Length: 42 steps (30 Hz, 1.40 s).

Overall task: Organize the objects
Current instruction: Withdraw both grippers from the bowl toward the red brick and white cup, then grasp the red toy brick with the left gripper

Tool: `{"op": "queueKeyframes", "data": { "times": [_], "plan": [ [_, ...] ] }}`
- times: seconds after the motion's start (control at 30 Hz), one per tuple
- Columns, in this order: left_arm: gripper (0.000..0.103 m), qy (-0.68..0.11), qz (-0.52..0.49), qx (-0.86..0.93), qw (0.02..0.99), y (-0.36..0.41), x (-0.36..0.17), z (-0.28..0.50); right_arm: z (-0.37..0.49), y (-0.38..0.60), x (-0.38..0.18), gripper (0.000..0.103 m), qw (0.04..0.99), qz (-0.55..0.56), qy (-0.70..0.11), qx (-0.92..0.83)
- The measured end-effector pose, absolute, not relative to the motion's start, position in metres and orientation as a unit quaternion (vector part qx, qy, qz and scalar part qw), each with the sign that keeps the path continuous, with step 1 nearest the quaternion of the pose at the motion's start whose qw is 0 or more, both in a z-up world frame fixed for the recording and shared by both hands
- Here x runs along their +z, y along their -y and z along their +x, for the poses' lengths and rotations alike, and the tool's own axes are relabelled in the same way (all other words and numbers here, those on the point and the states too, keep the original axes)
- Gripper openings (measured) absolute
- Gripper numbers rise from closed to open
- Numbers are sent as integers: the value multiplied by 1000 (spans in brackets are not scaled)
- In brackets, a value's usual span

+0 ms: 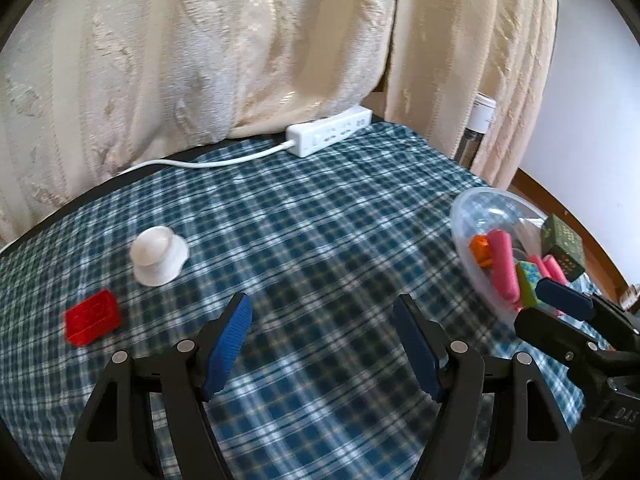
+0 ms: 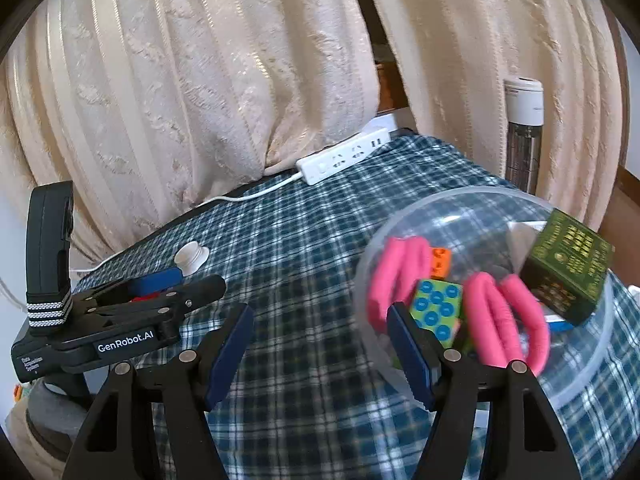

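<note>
My left gripper hovers open over the plaid cloth with nothing between its blue pads. To its left lie a red brick and, farther back, a white cap. At the right stands a clear bowl holding pink rolls, an orange brick, a green block and a dark green box. My right gripper is open and empty, its right finger in front of the clear bowl's near wall. The pink rolls, a dotted green block and the green box lie inside.
A white power strip with its cable lies at the table's far edge under cream curtains. A white-topped tower stands behind the table at the right. The left gripper shows at the left of the right wrist view, near the white cap.
</note>
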<state>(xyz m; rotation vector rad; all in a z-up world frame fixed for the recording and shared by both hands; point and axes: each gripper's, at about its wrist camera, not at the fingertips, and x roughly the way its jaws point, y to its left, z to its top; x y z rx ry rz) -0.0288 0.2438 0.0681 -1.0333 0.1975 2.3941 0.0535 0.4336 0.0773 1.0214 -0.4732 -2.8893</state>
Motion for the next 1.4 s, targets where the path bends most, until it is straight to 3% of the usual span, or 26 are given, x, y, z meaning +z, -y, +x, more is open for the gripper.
{"op": "queueKeyframes", "data": {
  "times": [1.0,1.4],
  "plan": [
    [74,18,-419,901,110,-113,44,-86,-16,-345,66,74,88,375,82,-919],
    [77,14,-432,900,57,-96,31,-104,-37,-327,61,74,108,386,63,-914]
  ]
}}
